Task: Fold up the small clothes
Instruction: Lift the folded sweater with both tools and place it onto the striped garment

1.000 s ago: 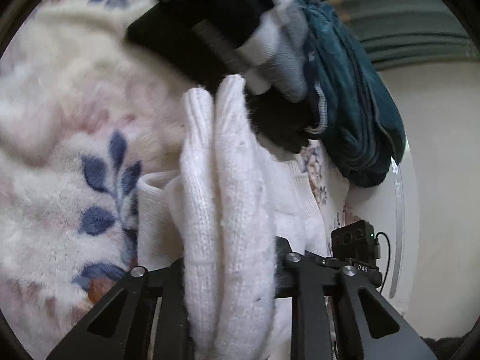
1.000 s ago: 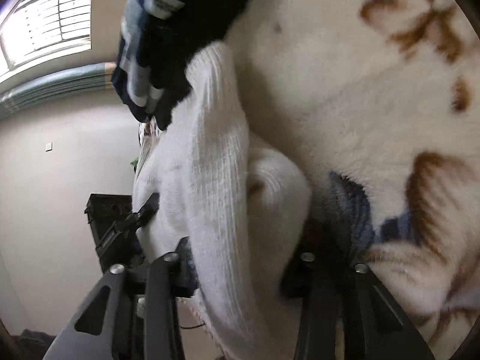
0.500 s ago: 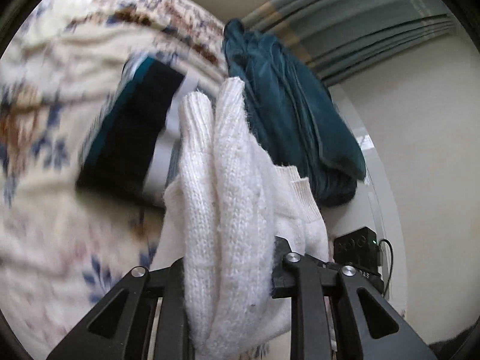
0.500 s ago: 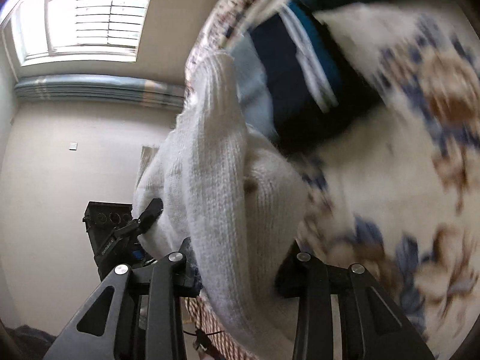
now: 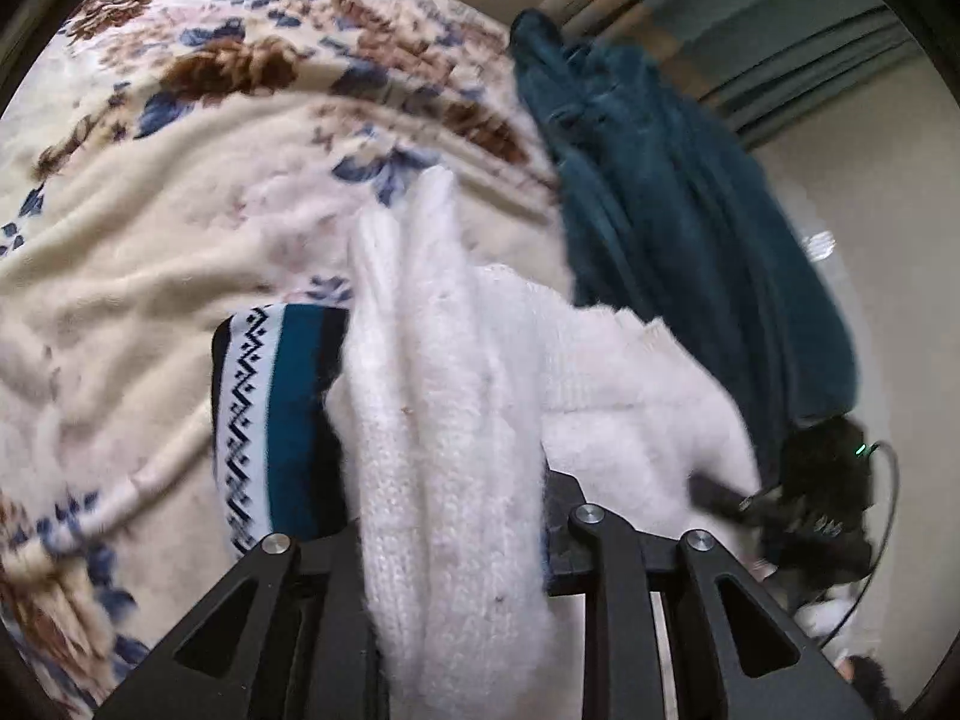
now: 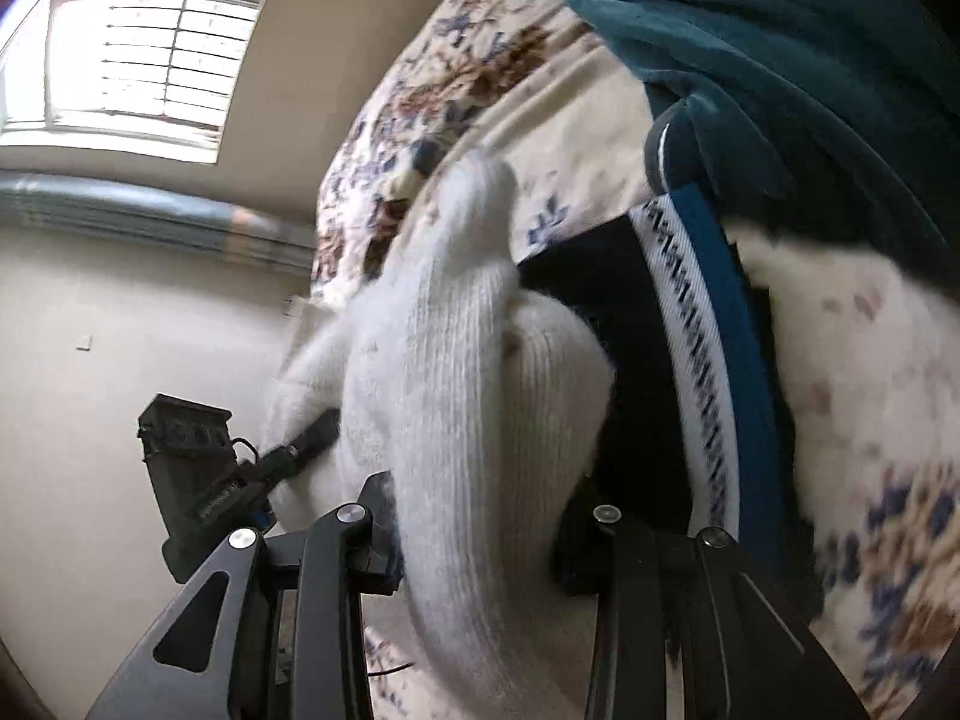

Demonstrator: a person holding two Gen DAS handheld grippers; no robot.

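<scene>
A white knit sweater (image 5: 444, 420) is bunched between the jaws of my left gripper (image 5: 447, 516), which is shut on it. The same sweater (image 6: 474, 396) is also clamped in my right gripper (image 6: 480, 516). It hangs between the two grippers above the bed. Below it lies a folded patterned garment in navy, teal and white (image 5: 270, 420), also in the right wrist view (image 6: 690, 372). The right gripper's body shows in the left wrist view (image 5: 822, 498) and the left gripper's in the right wrist view (image 6: 198, 468).
A cream floral fleece blanket (image 5: 150, 240) covers the bed. A dark teal garment (image 5: 672, 228) lies heaped at the far right, also in the right wrist view (image 6: 780, 48). Curtains (image 5: 750, 30), a window (image 6: 132, 60) and a beige wall lie beyond.
Both grippers have carried the white sweater over the bed. The patterned folded garment now lies close under and beside the sweater. Both grips are unchanged.
</scene>
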